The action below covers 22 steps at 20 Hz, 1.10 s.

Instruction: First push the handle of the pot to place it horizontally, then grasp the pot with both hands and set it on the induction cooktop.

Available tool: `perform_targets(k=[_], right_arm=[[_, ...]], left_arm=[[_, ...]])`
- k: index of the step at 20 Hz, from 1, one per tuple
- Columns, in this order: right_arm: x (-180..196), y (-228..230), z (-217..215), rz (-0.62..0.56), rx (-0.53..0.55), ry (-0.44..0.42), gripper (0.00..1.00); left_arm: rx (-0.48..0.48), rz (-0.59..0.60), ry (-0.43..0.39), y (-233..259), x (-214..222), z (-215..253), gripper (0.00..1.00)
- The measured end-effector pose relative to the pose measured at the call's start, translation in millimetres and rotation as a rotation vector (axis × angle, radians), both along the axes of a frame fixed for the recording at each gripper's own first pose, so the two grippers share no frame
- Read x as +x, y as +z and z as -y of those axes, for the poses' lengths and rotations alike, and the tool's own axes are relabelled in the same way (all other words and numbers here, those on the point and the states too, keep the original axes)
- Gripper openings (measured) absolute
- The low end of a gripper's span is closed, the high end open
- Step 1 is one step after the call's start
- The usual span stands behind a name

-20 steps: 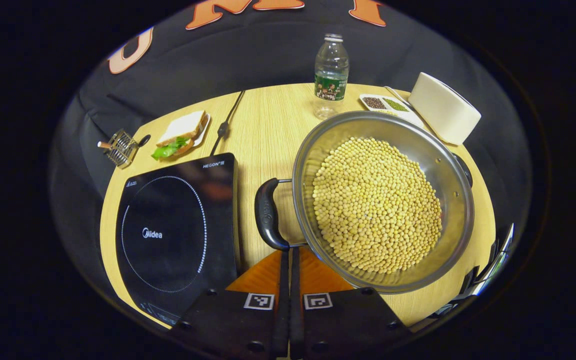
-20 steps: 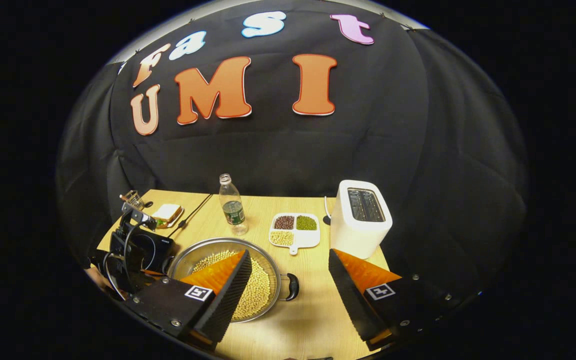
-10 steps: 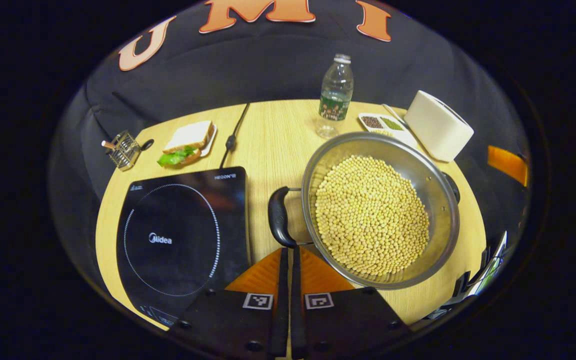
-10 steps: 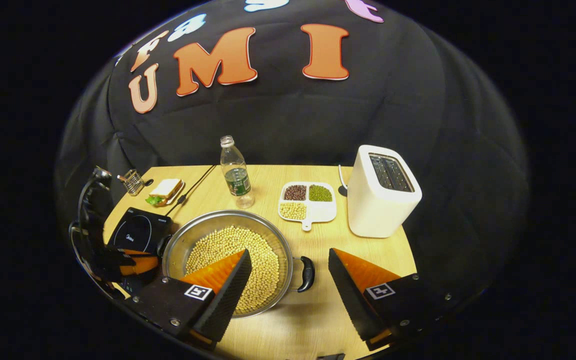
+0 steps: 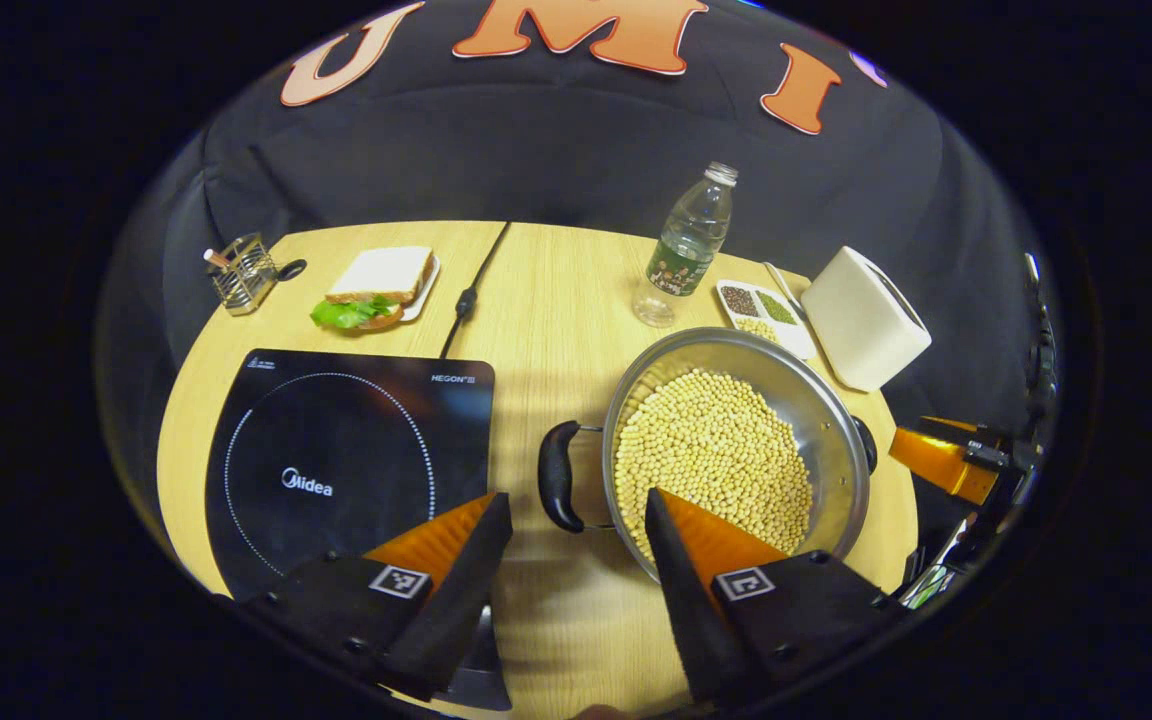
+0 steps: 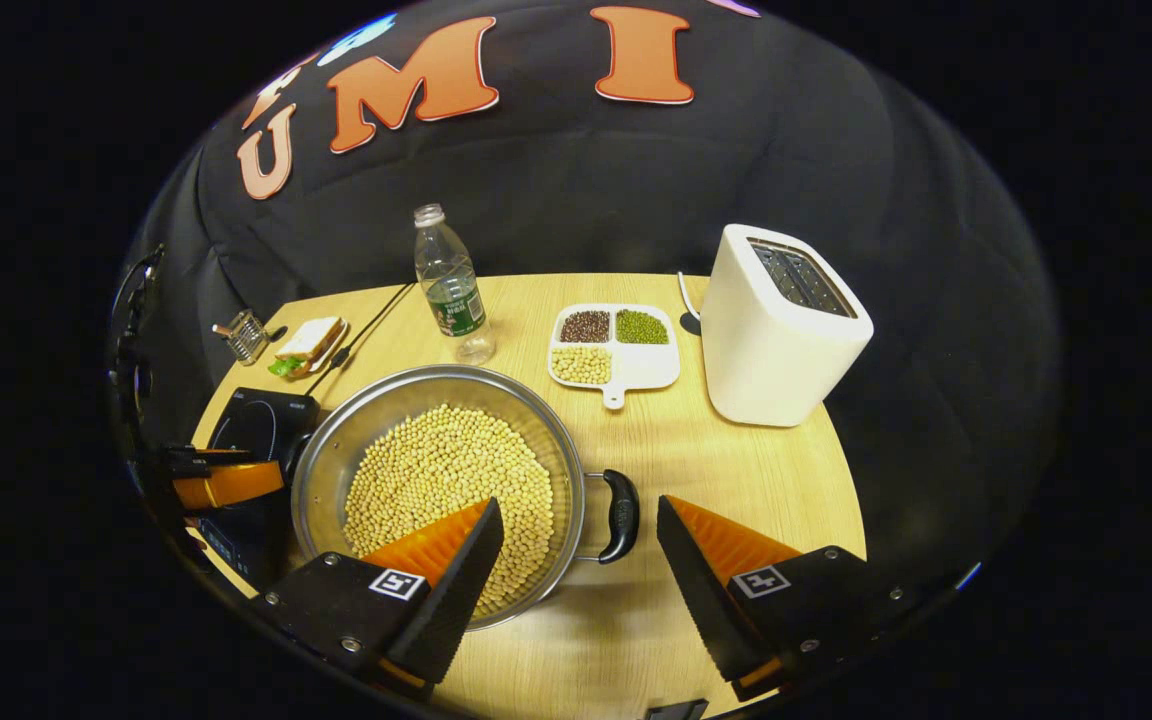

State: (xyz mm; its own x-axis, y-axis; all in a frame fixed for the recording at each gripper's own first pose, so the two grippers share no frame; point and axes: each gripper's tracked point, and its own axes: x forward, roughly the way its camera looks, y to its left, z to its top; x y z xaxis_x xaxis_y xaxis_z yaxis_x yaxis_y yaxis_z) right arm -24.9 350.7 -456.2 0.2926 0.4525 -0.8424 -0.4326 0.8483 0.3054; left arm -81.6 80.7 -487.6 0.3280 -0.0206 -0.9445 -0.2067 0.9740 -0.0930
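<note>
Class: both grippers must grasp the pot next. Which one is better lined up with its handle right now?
Left, narrowly. The open left gripper already frames its handle between its fingers. The open right gripper has its handle toward one side.

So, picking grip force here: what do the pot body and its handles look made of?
The pot looks like bare brushed metal, probably stainless steel, its inner wall shining grey. Its handles look like smooth black moulded plastic, held on thin metal rods.
</note>
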Motion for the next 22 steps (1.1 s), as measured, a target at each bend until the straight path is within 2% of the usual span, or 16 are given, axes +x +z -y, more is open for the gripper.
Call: perform_targets(k=[1,2,4,9,10,12,13,16,19,20,22], right_arm=[[-0.3,-2.6,-0.5,-0.007,-0.006,0.001,0.96],[-1.4,-6.5,-2.0,-0.015,-0.011,0.0,0.96],[-1.0,-12.4,-4.4,-0.027,-0.02,-0.001,0.96],[-3.6,-36.0,-7.2,-0.074,-0.058,0.003,0.95],[-5.7,-41.7,-8.2,-0.087,-0.06,0.002,0.93],[-4.6,-50.8,-7.2,-0.094,-0.08,-0.011,0.87],[-3.7,-55.8,-6.4,-0.097,-0.091,-0.02,0.85],[-8.9,-65.9,-10.9,-0.138,-0.087,-0.072,0.78],[-10.4,-76.4,-9.6,-0.138,-0.11,-0.107,0.74],[-12.2,-79.9,-9.8,-0.143,-0.118,-0.113,0.66],[-10.7,-81.9,-11.3,-0.146,-0.121,-0.129,0.66]], left_arm=[[0.014,-0.004,-0.005,-3.9,4.1,-1.4,0.9],[0.018,-0.01,-0.007,-10.9,5.9,0.2,0.97],[0.02,-0.033,-0.001,-26.4,9.0,1.7,0.99],[0.035,-0.066,0.038,-57.0,13.5,-3.5,0.98],[0.037,-0.075,0.045,-60.7,12.3,-5.8,0.9],[0.021,-0.078,0.068,-66.8,12.3,-5.6,0.9],[0.018,-0.076,0.079,-69.5,12.4,-7.5,0.86],[0.023,-0.081,0.111,-73.6,8.0,-4.7,0.82],[0.014,-0.082,0.155,-82.3,6.9,-1.1,0.82],[0.01,-0.076,0.161,-84.8,10.0,-0.6,0.8],[0.02,-0.068,0.151,-85.8,10.7,2.1,0.76]])
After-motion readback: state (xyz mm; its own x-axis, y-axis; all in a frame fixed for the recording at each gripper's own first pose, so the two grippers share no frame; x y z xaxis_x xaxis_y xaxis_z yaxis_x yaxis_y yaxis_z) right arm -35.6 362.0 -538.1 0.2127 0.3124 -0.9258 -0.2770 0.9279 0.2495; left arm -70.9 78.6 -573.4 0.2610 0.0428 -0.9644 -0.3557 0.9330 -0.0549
